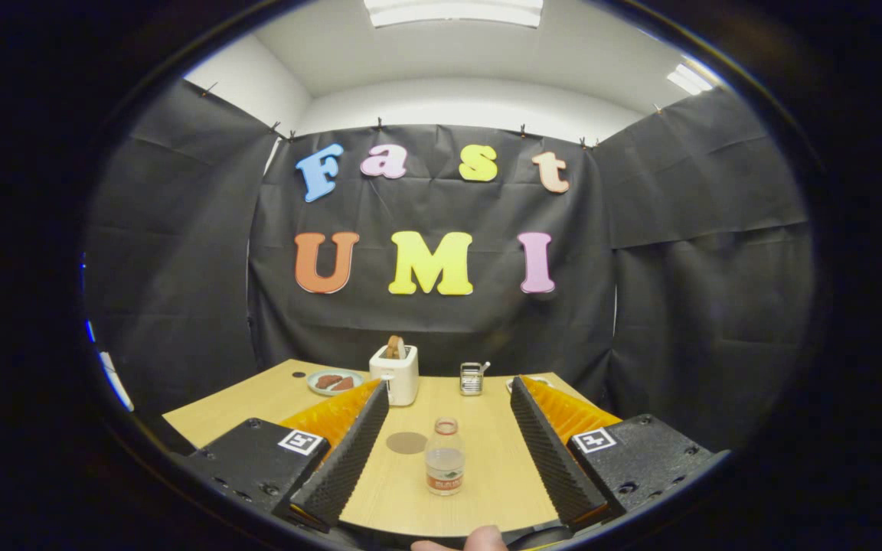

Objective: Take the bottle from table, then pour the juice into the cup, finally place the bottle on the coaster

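Note:
A small clear bottle with no cap and a little liquid at its bottom stands upright on the wooden table, between my two fingers and untouched by either. My gripper is open wide, its fingers spread on both sides of the bottle. A round brown coaster lies flat just left of the bottle and slightly beyond it. A clear glass cup stands farther back near the booth wall.
A white toaster with bread in its slot stands at the back. To its left sits a plate with dark food. A fingertip shows at the table's near edge.

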